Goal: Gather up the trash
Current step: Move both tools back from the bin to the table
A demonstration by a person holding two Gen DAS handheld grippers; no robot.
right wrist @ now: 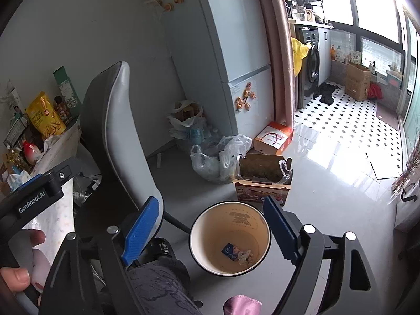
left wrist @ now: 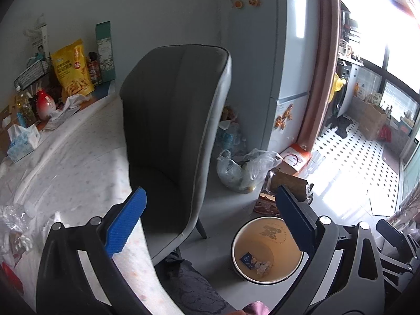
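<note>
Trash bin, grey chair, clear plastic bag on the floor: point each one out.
trash bin point(right wrist: 258, 218): right wrist view, inner wall below the far rim.
grey chair point(left wrist: 168, 110): left wrist view, middle of the backrest.
clear plastic bag point(right wrist: 223, 155): right wrist view, crumpled top of the bag.

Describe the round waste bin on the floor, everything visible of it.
The waste bin is a round, upright, open-topped tub with a thin dark rim, pale outside and a tan inner wall bearing a faint printed mark. It stands on the grey floor beside the chair leg, in front of a printed carton. At its bottom lie a small blue packet and crumpled scraps. Nothing grips it.
</note>
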